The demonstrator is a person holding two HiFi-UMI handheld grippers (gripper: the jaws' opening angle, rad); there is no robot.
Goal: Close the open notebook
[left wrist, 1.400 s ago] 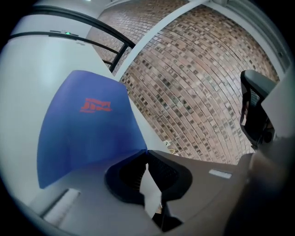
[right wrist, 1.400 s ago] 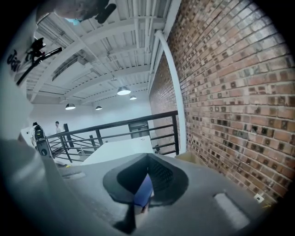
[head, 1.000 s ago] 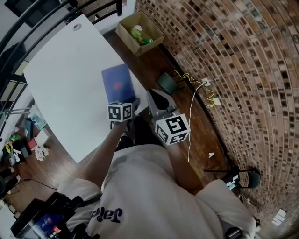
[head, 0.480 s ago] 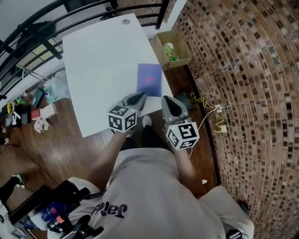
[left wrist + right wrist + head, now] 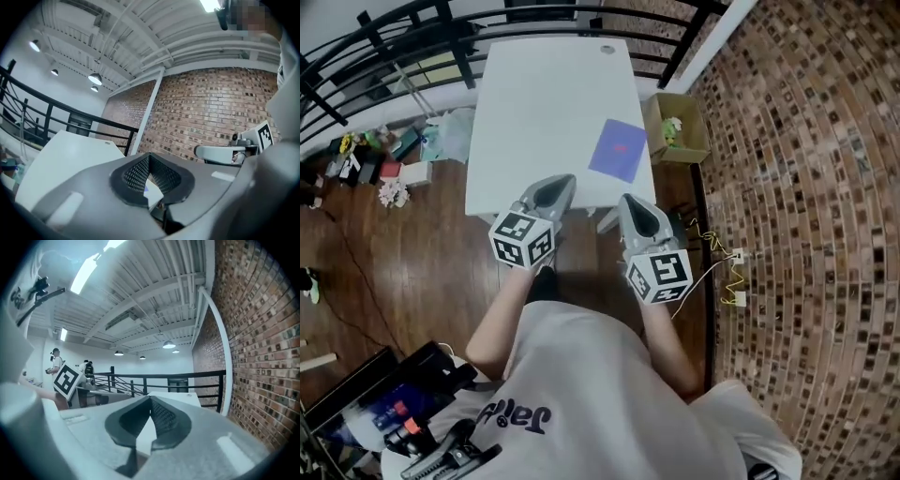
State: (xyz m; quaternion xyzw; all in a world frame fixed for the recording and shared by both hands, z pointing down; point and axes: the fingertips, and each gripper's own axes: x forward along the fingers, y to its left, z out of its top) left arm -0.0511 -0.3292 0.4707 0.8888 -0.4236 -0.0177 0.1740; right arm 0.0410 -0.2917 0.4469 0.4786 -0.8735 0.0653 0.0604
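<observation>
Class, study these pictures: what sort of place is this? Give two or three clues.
Probably a loft-style indoor workspace, perhaps on a mezzanine: a bare brick wall, a black metal railing by the white table, and an exposed beamed ceiling with hanging lamps.

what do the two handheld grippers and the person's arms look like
Both the left gripper and right gripper have smooth grey tapered tongs lined with black mesh-textured pads, and each carries a white cube with black square markers. The person wears a pale short-sleeved t-shirt.
</observation>
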